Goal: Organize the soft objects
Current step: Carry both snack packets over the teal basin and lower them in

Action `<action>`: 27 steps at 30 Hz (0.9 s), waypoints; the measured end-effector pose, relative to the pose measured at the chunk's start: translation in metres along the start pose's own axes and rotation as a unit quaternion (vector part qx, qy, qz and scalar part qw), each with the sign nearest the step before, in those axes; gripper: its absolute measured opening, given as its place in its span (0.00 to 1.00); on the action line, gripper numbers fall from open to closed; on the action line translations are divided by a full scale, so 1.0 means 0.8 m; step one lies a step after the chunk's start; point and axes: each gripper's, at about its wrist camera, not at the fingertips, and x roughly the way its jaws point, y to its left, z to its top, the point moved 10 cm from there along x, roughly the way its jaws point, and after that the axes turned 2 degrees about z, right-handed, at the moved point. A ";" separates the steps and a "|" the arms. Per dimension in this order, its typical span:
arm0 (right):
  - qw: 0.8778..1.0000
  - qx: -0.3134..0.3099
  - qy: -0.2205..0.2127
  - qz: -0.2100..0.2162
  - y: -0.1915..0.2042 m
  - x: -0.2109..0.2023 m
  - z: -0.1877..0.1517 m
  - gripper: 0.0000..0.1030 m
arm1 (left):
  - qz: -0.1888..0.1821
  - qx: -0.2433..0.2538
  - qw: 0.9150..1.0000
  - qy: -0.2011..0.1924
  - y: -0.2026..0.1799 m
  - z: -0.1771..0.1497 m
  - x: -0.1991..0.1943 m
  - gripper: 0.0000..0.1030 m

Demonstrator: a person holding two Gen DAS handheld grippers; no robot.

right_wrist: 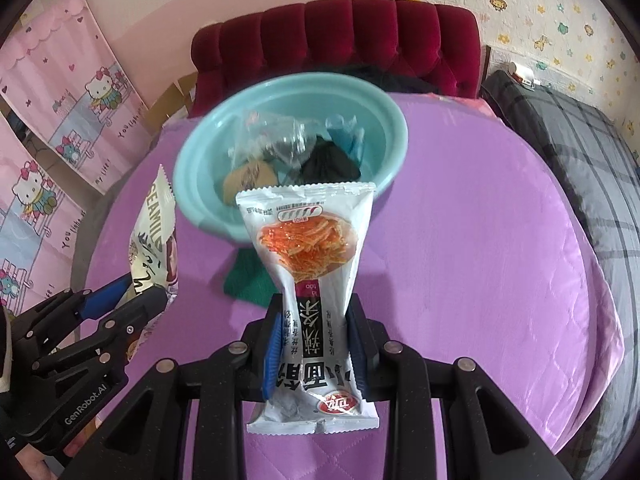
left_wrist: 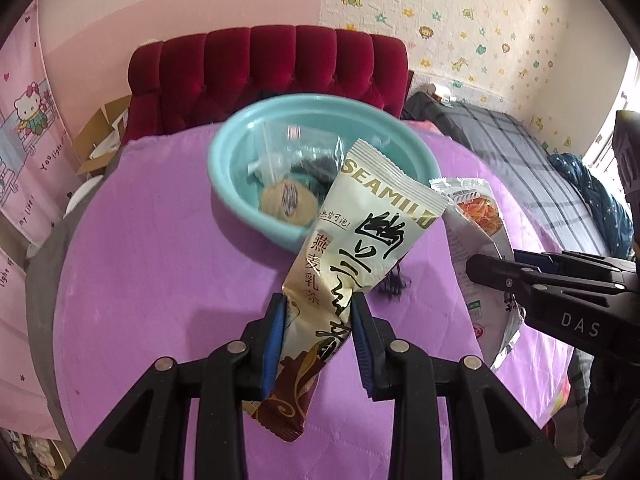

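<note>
Landmark for all positions: the teal basin (left_wrist: 224, 184) on the purple quilted cloth (left_wrist: 160, 272). Nearest the cameras, each gripper is clamped on a packet. The left gripper (left_wrist: 318, 336) has its blue pads pressed on the lower third of the gold oat milk-tea sachet (left_wrist: 360, 232), which stands up and leans toward the near rim of the basin, clear of the cloth as far as I can judge. The right gripper (right_wrist: 316, 344) pinches the white spicy-strip packet (right_wrist: 316, 240) at its waist; the film necks in sharply between the pads, and the top flares wide just short of the basin's near rim. Both packets read as light, crinkly film with loose fill: soft, easily creased, somewhat slippery on the glossy print. Judgement: a grip across the narrow middle, as now, looks secure because the fill bulges above and below the pads; a hold on the flat sealed end would be likelier to slide. Squeezing harder risks a burst seam. Just in front of the basin, on the cloth, lies a dark green cloth item (right_wrist: 244, 280), partly hidden behind the white packet. Inside the basin: a clear plastic bag (right_wrist: 276, 136), a round tan pastry (left_wrist: 286, 200) and a black soft item (right_wrist: 328, 164). Beyond the basin stands a red tufted chair (right_wrist: 340, 40).
</note>
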 end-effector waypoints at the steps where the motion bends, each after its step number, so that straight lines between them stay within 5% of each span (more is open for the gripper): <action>1: 1.000 0.001 -0.002 0.002 0.001 0.001 0.007 0.30 | -0.001 -0.001 1.000 -0.002 0.000 0.006 0.000 0.34; 27: 0.999 0.005 -0.027 0.019 -0.007 0.058 0.166 0.30 | -0.005 -0.001 1.000 -0.008 0.010 0.113 0.062 0.34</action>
